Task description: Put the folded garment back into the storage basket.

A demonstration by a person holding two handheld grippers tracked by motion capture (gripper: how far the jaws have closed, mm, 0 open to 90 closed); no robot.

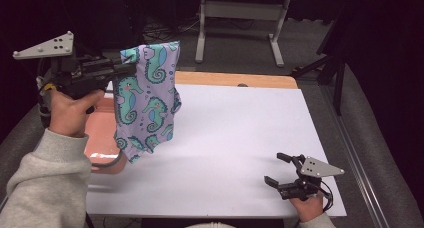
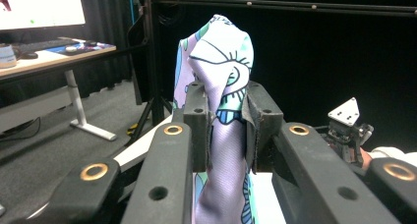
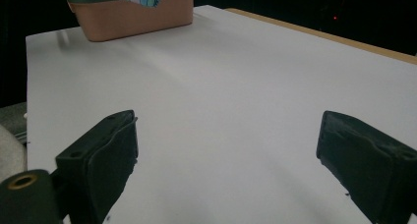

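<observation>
A purple cloth (image 1: 147, 100) with green seahorses hangs down in the upper left of the frame, pinched at its top.

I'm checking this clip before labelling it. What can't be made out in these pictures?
- Inside of the pink bin: high view, hidden by the hanging seahorse cloth and the person's sleeve.
- Cloth's lower end: left gripper view, cut off by the bottom edge behind the left gripper.
- Bin's upper part: right gripper view, cut off by the top edge.
</observation>
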